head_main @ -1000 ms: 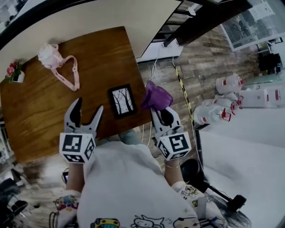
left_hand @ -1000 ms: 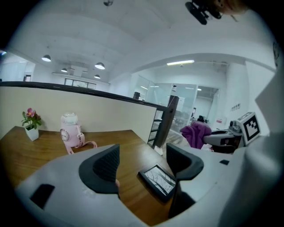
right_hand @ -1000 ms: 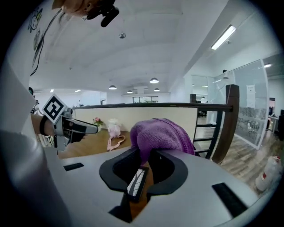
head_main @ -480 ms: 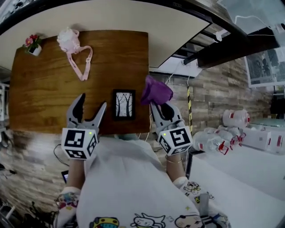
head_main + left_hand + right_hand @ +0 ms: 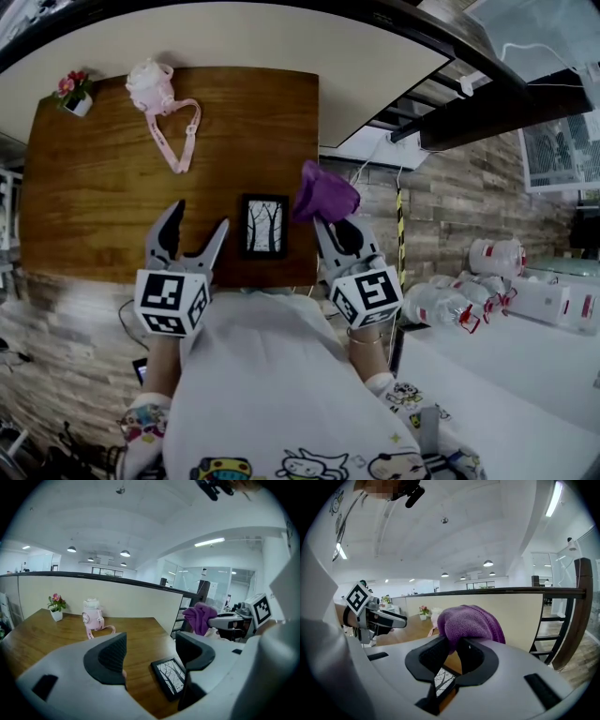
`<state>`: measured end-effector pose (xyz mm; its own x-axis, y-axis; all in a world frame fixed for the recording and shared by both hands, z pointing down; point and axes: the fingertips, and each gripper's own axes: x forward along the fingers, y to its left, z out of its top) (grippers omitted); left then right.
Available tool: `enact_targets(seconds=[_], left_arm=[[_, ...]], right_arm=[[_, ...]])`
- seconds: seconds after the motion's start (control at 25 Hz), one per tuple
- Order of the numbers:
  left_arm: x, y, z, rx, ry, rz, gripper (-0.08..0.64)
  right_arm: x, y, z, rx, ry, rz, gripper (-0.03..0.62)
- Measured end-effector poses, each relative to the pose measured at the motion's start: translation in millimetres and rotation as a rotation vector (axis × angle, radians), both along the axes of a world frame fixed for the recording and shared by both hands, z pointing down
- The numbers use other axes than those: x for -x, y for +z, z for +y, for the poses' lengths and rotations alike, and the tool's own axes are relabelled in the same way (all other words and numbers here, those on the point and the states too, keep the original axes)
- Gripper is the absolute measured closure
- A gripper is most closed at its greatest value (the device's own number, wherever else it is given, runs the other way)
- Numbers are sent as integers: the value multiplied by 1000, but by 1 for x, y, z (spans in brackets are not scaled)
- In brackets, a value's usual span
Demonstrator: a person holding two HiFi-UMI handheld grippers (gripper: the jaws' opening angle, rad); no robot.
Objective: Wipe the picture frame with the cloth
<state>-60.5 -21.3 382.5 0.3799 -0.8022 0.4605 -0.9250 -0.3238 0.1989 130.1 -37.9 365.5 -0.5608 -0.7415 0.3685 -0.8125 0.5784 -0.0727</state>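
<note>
A small black picture frame (image 5: 263, 226) with a tree print lies flat near the front right edge of the wooden table (image 5: 103, 197). My right gripper (image 5: 328, 217) is shut on a purple cloth (image 5: 324, 192), held just right of the frame, over the table's right edge. My left gripper (image 5: 196, 228) hovers open and empty just left of the frame. From the left gripper view the frame (image 5: 171, 676) shows below the right jaw and the cloth (image 5: 200, 616) beyond it. The right gripper view has the cloth (image 5: 468, 621) bunched between the jaws.
A pink bottle with a strap (image 5: 153, 86) and a small flower pot (image 5: 73, 94) stand at the table's far left. A cream partition wall (image 5: 281, 37) runs behind the table. Plastic containers (image 5: 478, 281) sit on the floor at the right.
The head view has swung and settled so the table sits squarer. Both grippers hold roughly the same places beside the frame, with the cloth still gripped.
</note>
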Motion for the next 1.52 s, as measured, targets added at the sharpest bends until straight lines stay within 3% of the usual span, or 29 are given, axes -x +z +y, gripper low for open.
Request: enact_targets(seconds=[0.72,1.24,1.52], left_arm=[[-16,34,-2,91,95,18,257],[-43,90,11,228,189,28,262],[-55,122,17,299,222,11,307]], right_arm=[[6,21,3,57,25,13,546],[7,53,9,128,35,19,546],[9,74,13,172,42,12,546]])
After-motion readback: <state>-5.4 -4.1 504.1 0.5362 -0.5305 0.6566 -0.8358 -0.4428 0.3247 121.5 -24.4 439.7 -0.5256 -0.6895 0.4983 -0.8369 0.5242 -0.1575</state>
